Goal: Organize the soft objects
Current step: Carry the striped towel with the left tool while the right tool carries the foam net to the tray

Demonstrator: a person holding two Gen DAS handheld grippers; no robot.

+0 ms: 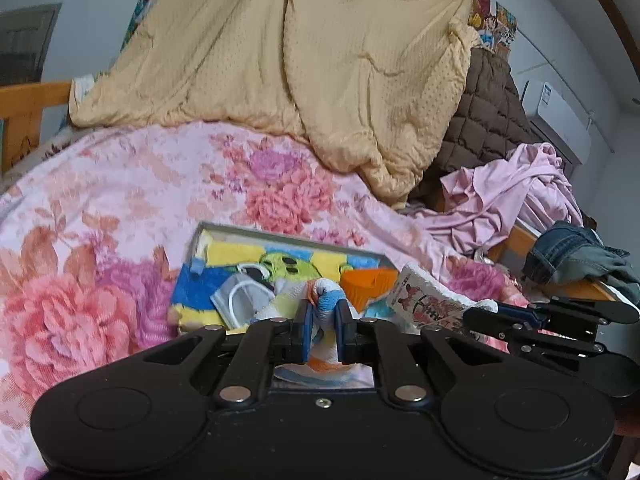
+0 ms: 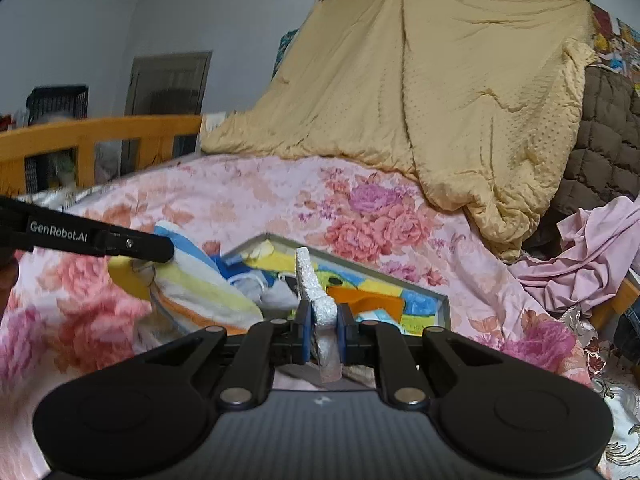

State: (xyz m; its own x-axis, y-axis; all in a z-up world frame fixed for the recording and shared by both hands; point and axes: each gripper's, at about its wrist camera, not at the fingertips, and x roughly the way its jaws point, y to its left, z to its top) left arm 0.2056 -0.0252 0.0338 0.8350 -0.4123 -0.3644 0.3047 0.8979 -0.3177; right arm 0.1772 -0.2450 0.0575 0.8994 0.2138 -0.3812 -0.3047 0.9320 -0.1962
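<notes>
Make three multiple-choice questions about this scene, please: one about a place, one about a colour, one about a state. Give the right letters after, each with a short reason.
1. Where does the grey tray lie?
A. on the flowered bedspread
B. on a wooden chair
C. on the floor

2. What colour is the big quilt heaped at the back of the bed?
A. dark green
B. tan yellow
C. red

3. What is the state of the left gripper?
A. open and holding nothing
B. shut on a striped towel
C. shut on a pair of jeans

Key:
1 A, since the flowered bedspread shows all around the tray.
2 B, since the quilt is tan yellow in both views.
3 B, since the striped towel is pinched between its blue pads, while the right gripper pinches a white cloth.
</notes>
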